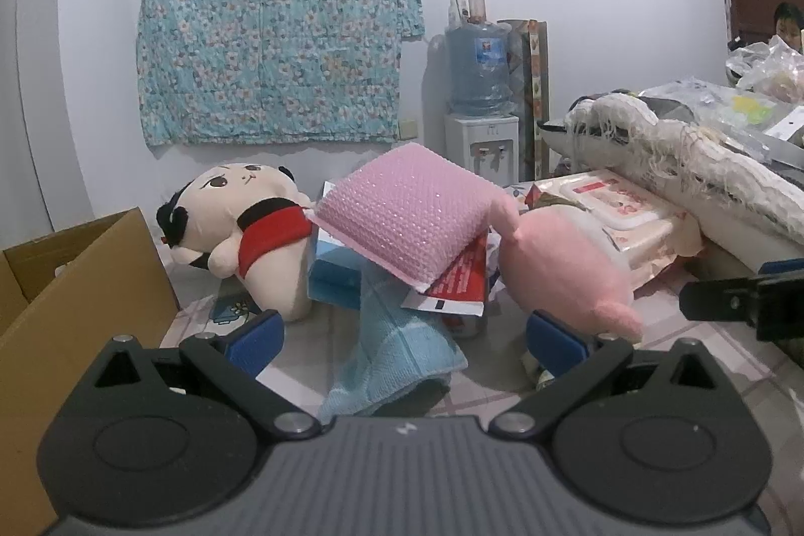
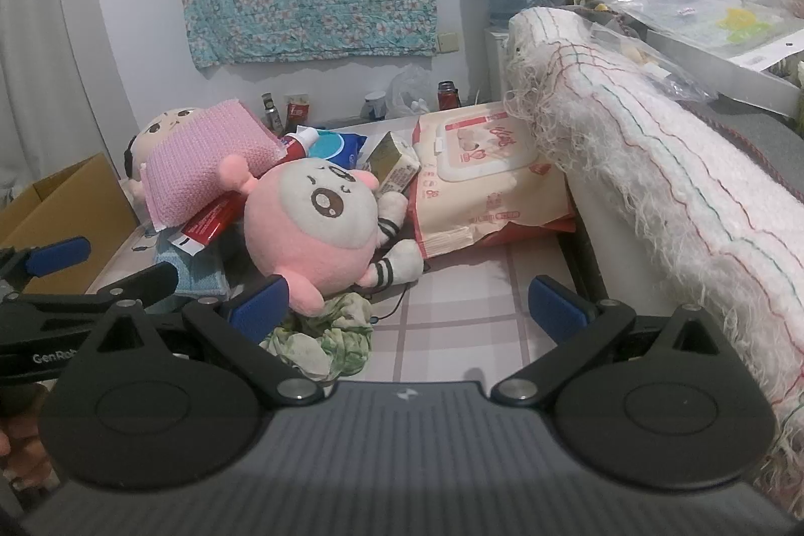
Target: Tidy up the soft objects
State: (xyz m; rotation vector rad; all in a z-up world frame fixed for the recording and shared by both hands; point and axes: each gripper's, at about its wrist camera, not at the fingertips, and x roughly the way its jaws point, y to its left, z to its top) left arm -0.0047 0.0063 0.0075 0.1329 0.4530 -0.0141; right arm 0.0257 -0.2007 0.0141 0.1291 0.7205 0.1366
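Though near, pink plush (image 2: pixel 311 229) beyond right claw (image 2: pixel 407 305)

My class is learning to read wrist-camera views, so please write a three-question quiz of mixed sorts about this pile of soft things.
1. True or false: the left gripper is shut on the blue towel.
2. Which lies on top of the red-and-white toothpaste box? A) the pink sponge pad B) the wet-wipes pack C) the cardboard box
3. Fill in: the pink round plush has ___ bands on its white limbs.

Key:
1. False; its fingers stand wide apart.
2. A.
3. Black.
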